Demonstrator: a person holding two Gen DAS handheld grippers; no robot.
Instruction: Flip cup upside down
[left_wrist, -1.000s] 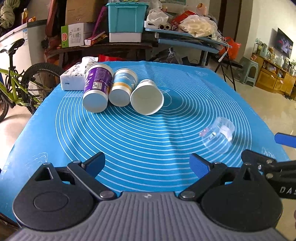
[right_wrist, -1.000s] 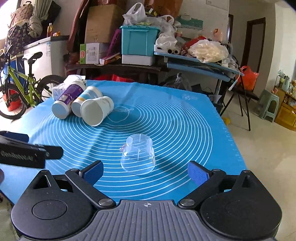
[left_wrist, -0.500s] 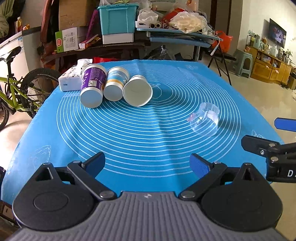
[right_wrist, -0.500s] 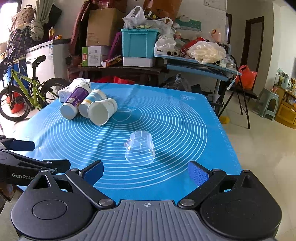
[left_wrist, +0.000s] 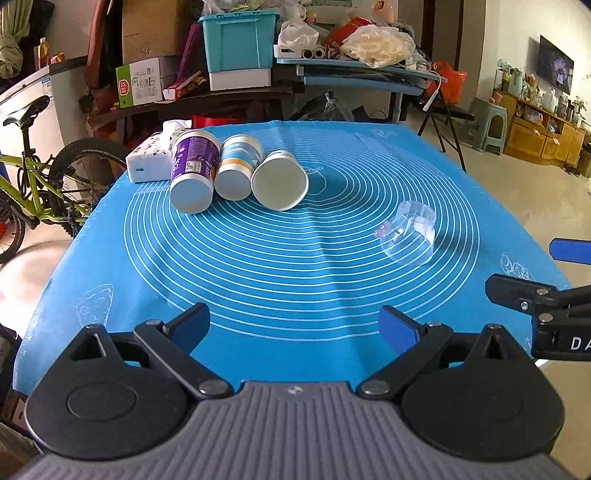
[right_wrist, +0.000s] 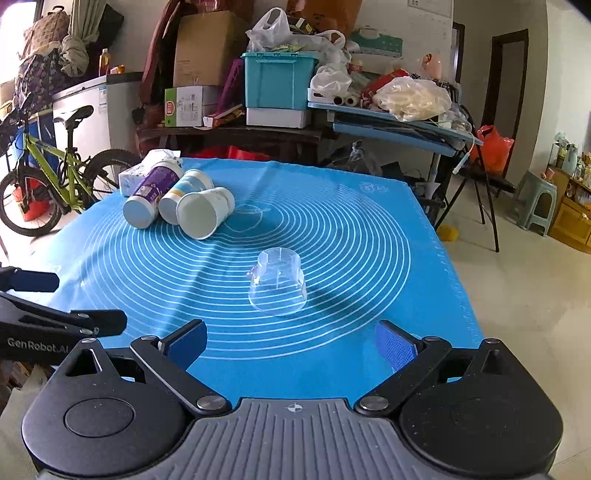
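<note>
Resting mouth-down at twelve o'clock of the right claw (right_wrist: 290, 341), the clear cup (right_wrist: 277, 287) looked already flipped; both claws, left claw (left_wrist: 295, 326) included, gaped empty, needing only withdrawal.

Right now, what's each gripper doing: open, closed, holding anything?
Left gripper: open, holding nothing.
Right gripper: open, holding nothing; the clear cup sits on the mat ahead of it.

a cluttered shelf (right_wrist: 229, 133) and green bicycle (right_wrist: 48, 177) line the back wall; pale tiled floor (right_wrist: 517, 280).
</note>
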